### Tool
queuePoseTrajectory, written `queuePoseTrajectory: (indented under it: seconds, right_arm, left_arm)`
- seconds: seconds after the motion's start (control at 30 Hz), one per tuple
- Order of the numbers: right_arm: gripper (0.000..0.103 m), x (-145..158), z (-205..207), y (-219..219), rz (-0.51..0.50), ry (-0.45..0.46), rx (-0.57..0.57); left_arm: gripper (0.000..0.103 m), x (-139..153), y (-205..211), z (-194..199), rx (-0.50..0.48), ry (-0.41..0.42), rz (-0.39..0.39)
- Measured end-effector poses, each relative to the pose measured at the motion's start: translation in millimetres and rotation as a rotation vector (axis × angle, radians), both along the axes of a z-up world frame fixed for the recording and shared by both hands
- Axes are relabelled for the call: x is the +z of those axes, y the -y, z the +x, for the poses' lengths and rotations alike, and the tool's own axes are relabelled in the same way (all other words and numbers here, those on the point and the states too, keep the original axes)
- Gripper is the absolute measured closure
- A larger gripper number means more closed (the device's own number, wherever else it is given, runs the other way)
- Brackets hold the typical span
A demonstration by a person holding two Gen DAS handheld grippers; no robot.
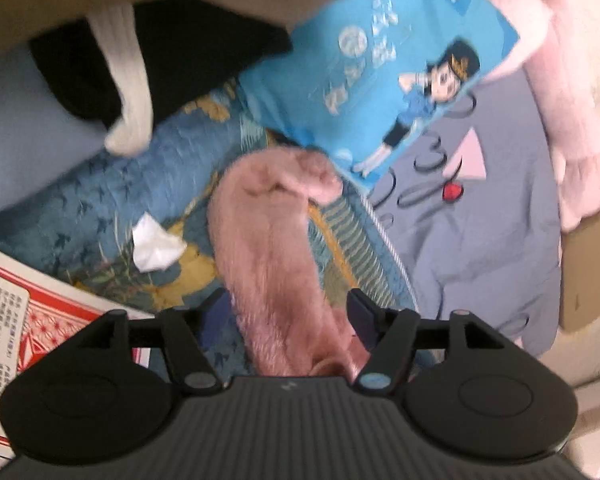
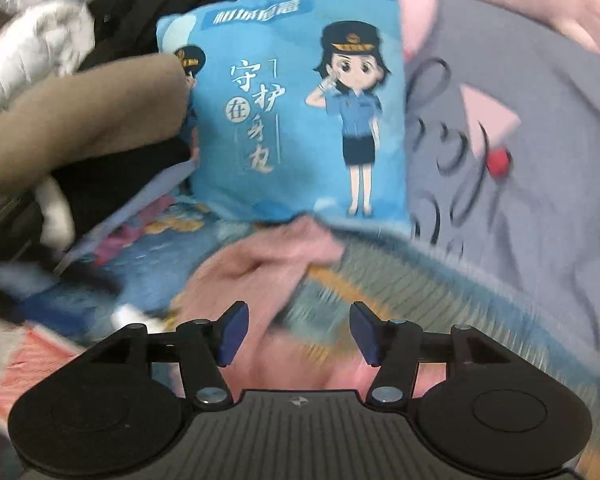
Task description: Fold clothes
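my left gripper (image 1: 286,310) has its fingers spread wide on either side of a fuzzy pink garment (image 1: 268,248); the blue pads flank the cloth but i see no pinch on it. the garment runs as a long plush strip from under the fingers away to a rounded, turned-over end just short of the blue cushion (image 1: 376,68).

my right gripper (image 2: 296,332) is also spread wide, its pads clear of anything, hovering over the same pink garment (image 2: 252,264), which shows here only as a blurred rumpled mass below and ahead of the fingers.

the garment lies on a blue patterned bedspread (image 1: 112,192), with a crumpled white tissue (image 1: 156,246) just beside it. to the right is a grey-lilac printed top (image 1: 480,220), partly under the cushion; further off are a black garment (image 1: 196,48) with a white sock (image 1: 128,80) across it.

i judge the pink garment to be light, thick and very soft: it will sag and bunch rather than hold a crease, and the pile may slip between the pads. i would take it at an edge or corner, pinching deep enough to catch the full thickness. whether it is already folded over or merely heaped, i cannot tell from here.
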State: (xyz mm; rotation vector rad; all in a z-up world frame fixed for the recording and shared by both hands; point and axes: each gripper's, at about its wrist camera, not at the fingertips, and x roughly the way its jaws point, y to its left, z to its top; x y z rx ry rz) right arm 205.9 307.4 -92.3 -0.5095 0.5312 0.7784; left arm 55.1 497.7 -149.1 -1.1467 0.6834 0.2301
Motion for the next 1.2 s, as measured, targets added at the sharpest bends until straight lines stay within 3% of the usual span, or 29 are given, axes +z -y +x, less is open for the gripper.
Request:
queuePoseTrajectory:
  seconds: [0.03,0.1,0.2,0.27,0.43,0.5,0.57,0.67,0.77,0.97,1.1,1.2]
  right_arm:
    - [0.048,0.0,15.8,-14.1,-0.043,0.024,0.031]
    - [0.051,-3.9,46.6,-40.5,-0.123,0.031,0.118]
    - [0.053,-13.6,89.4,-73.6,-0.183,-0.062,0.207]
    - [0.054,-20.3,109.1,-90.2,-0.182,-0.123,0.21]
    - [0.055,-48.9,138.3,-125.5,-0.304,-0.11,0.225]
    - [0.062,-58.0,149.5,-135.8,-0.326,-0.136,0.2]
    - [0.092,-62.8,156.4,-143.3,-0.312,-0.187,0.159]
    - [0.092,-65.2,148.8,-150.3,-0.338,-0.214,0.128]
    - [0.093,-35.2,118.6,-142.6,-0.276,-0.194,0.191]
    - [0.093,97.9,27.4,-87.9,-0.098,-0.054,0.282]
    - [0.093,189.3,-15.8,-13.9,-0.038,0.058,0.212]
    - [0.093,228.8,-35.9,59.6,-0.01,0.082,0.098]
  left_arm:
    - [0.016,-1.3,3.5,3.5,-0.022,-0.015,0.005]
    - [0.012,-2.5,10.6,10.3,-0.059,-0.036,0.027]
    - [0.008,-5.1,18.7,18.8,-0.109,-0.046,0.04]
    - [0.005,-8.5,20.5,22.6,-0.12,-0.043,0.029]
    - [0.002,-29.0,14.5,30.0,-0.116,-0.107,-0.004]
    - [0.002,-34.3,11.0,29.3,-0.111,-0.12,-0.026]
    - [0.002,-34.4,8.7,29.2,-0.112,-0.107,-0.042]
    - [0.002,-27.6,10.5,30.9,-0.128,-0.078,-0.026]
    - [0.002,-25.8,7.3,27.1,-0.108,-0.077,-0.026]
    - [0.002,-21.9,-0.4,18.2,-0.067,-0.067,-0.028]
    - [0.002,-12.8,-8.7,4.4,-0.013,-0.007,-0.011]
    - [0.001,-2.4,-10.6,-4.2,0.0,0.046,0.01]
